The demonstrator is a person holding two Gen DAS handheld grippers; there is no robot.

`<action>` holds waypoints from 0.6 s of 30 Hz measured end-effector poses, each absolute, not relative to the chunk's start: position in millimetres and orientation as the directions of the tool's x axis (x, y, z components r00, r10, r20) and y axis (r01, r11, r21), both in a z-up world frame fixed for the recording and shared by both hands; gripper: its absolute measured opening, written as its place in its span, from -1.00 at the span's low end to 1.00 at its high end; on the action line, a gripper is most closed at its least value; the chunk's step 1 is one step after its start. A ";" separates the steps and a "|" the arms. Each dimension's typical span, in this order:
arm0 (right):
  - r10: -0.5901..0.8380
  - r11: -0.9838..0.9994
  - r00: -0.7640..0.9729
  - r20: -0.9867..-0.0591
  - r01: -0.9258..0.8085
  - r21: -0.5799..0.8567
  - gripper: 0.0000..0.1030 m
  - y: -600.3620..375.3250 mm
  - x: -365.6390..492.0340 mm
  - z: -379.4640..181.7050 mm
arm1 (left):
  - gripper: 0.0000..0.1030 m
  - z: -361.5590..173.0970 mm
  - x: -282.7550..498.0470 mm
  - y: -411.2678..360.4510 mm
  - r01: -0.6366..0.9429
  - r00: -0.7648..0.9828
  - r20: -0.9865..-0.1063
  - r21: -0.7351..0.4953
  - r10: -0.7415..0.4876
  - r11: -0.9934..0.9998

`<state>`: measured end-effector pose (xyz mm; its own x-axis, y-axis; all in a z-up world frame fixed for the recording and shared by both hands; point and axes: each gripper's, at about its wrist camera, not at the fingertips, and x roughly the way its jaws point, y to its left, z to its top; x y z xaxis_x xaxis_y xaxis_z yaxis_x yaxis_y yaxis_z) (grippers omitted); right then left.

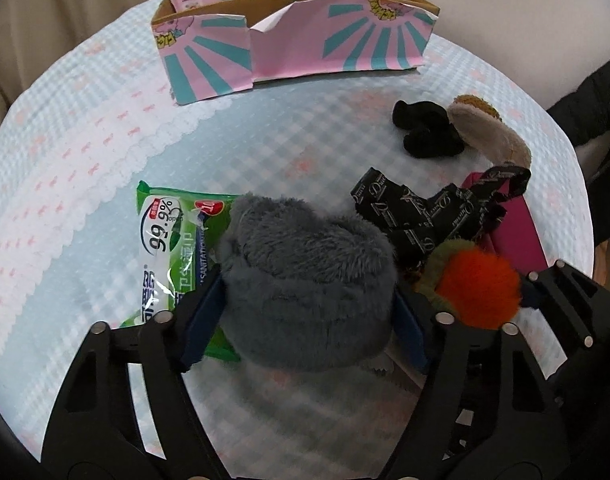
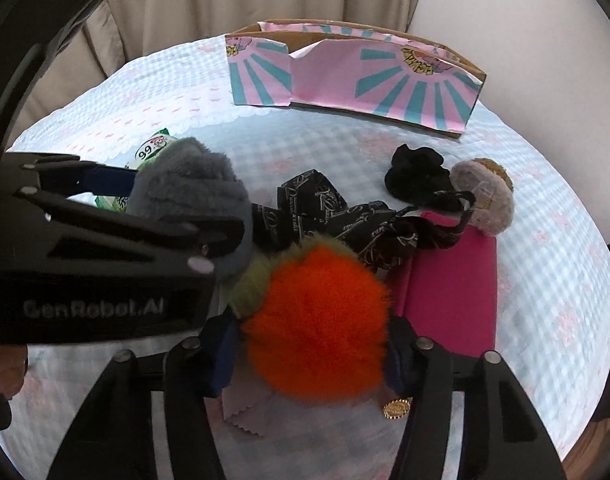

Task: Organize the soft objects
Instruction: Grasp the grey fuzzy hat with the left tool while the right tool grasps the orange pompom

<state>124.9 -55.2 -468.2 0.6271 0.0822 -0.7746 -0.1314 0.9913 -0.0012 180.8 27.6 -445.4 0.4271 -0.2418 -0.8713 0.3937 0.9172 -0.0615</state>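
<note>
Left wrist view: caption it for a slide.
Left gripper closing around a grey plush beside the orange pompom, pink box behind.

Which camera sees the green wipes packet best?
The left wrist view. There the green wipes packet lies mostly in sight on the tablecloth, its printed label readable, with the grey fluffy thing covering its right end. The right wrist view shows only a small corner of it behind that grey thing and the left gripper.

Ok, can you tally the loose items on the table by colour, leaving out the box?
Grey: 1, grey fluffy scrunchie
Orange: 1, orange pompom
Black: 2, black scrunchie, black lettered ribbon
Beige: 1, beige plush piece
Green: 1, wet-wipes pack
Magenta: 1, magenta flat case
Total: 7
</note>
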 end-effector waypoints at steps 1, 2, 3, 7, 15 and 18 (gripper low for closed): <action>0.086 0.991 0.624 -0.776 -0.136 0.000 -0.05 -55.2 125.2 -468.9 | 0.25 -445.7 181.8 28.3 0.391 0.426 -0.871 -0.066 -0.244 0.918; 0.093 0.990 0.622 -0.777 -0.142 0.005 -0.10 -55.6 126.1 -469.4 | 0.20 -445.7 182.8 29.0 0.389 0.427 -0.871 -0.066 -0.244 0.919; 0.103 0.989 0.620 -0.778 -0.145 0.015 -0.17 -56.9 126.8 -469.7 | 0.12 -445.3 183.4 29.9 0.388 0.428 -0.870 -0.066 -0.243 0.919; 0.128 0.989 0.604 -0.787 -0.133 0.059 -0.29 -63.7 128.5 -470.5 | -0.01 -441.7 184.1 32.0 0.381 0.429 -0.870 -0.070 -0.244 0.922; 0.128 0.990 0.603 -0.788 -0.124 0.066 -0.37 -65.9 120.1 -452.9 | -0.05 -422.7 173.2 34.5 0.374 0.432 -0.868 -0.074 -0.245 0.924; 0.124 0.991 0.603 -0.788 -0.108 0.074 -0.39 -69.0 117.5 -441.1 | -0.05 -408.9 169.4 35.9 0.369 0.438 -0.863 -0.083 -0.252 0.926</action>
<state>117.5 -69.0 -441.1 0.6030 0.1245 -0.7879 -0.1085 0.9914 0.0736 169.4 35.9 -408.9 0.4376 -0.2517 -0.8632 0.3686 0.9259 -0.0831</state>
